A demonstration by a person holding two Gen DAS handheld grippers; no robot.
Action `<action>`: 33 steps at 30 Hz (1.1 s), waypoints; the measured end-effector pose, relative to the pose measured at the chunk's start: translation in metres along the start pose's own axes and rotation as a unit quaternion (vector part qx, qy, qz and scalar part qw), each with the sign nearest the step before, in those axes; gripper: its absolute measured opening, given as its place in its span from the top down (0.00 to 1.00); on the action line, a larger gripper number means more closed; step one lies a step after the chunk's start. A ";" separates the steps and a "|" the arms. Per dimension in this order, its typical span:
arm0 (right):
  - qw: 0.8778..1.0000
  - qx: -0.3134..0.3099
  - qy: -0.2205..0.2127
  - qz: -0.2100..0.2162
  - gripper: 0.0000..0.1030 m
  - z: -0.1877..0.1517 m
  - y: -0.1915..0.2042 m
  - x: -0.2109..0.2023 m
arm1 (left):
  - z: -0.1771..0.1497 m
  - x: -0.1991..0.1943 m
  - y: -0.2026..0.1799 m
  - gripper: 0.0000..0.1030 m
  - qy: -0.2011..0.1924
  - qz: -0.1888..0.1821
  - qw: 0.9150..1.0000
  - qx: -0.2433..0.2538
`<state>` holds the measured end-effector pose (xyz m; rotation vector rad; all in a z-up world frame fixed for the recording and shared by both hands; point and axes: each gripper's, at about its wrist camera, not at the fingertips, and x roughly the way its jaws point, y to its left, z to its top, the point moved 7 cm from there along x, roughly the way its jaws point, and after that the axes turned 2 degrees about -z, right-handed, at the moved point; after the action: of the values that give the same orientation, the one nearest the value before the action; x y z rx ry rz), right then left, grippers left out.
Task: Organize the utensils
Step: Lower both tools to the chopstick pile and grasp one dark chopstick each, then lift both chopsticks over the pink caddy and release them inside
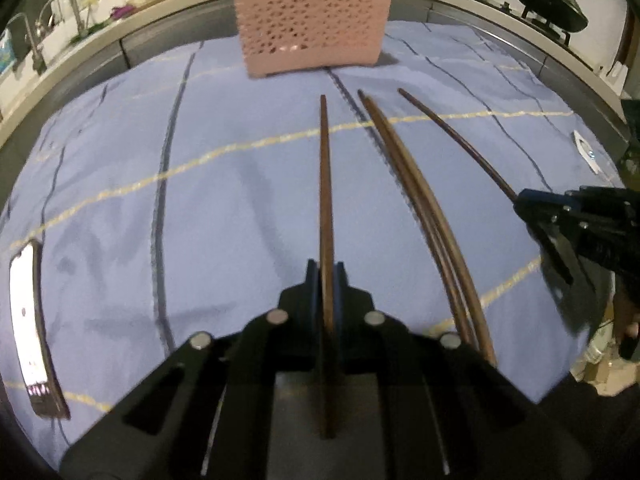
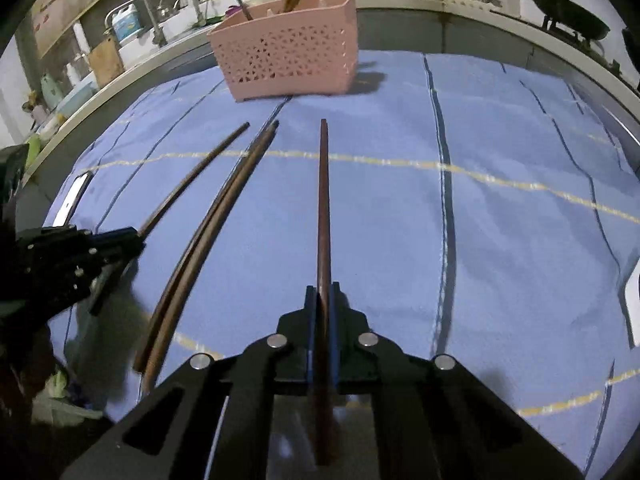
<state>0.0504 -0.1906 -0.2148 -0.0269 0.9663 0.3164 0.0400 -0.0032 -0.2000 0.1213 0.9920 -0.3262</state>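
Gripping one chopstick in each gripper, near the cloth's front edge.
Left gripper (image 1: 327, 280) clamps left chopstick (image 1: 325, 184); right gripper (image 2: 323, 300) clamps right chopstick (image 2: 323, 200). Light, stiff, slippery; hold near thick end. Basket (image 1: 312, 20) at far edge.

Both wrist cams sat low and close over the cloth (image 1: 240, 200), angled down and forward toward the basket (image 1: 312, 28). Each caught the other gripper (image 1: 536, 208) at its edge.
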 end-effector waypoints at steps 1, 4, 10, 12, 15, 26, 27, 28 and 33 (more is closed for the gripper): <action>1.000 -0.006 0.004 -0.001 0.93 -0.001 0.000 -0.001 | -0.003 -0.002 0.001 0.88 0.002 -0.004 1.000 0.000; 1.000 -0.017 0.012 -0.003 0.93 0.007 0.004 0.004 | 0.002 0.001 0.000 0.85 0.006 0.002 1.000 0.013; 1.000 -0.017 0.012 0.001 0.92 0.052 0.006 0.031 | 0.045 0.026 -0.006 0.72 0.001 0.019 0.999 0.040; 1.000 -0.016 0.010 0.003 0.92 0.069 0.007 0.040 | 0.062 0.036 -0.006 0.72 0.003 0.015 0.999 0.035; 1.000 0.000 0.009 0.028 0.92 0.092 0.007 0.055 | 0.085 0.049 -0.005 0.83 -0.003 0.017 0.999 0.033; 0.984 0.027 -0.125 0.122 0.95 0.131 0.010 -0.027 | 0.136 -0.049 0.005 0.95 -0.108 -0.070 0.992 -0.015; 0.979 0.028 -0.151 0.132 0.95 0.140 0.011 -0.043 | 0.142 -0.062 0.007 0.95 -0.122 -0.074 0.990 -0.017; 0.974 0.027 -0.177 0.139 0.95 0.148 0.012 -0.059 | 0.152 -0.087 0.010 0.95 -0.148 -0.081 0.985 -0.020; 0.948 0.025 -0.275 0.157 0.95 0.196 0.017 -0.120 | 0.195 -0.164 0.025 0.95 -0.237 -0.089 0.967 -0.027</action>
<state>0.1402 -0.1725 -0.0031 0.2541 0.4184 0.5584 0.1221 0.0071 0.0424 -0.0946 0.5355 -0.4670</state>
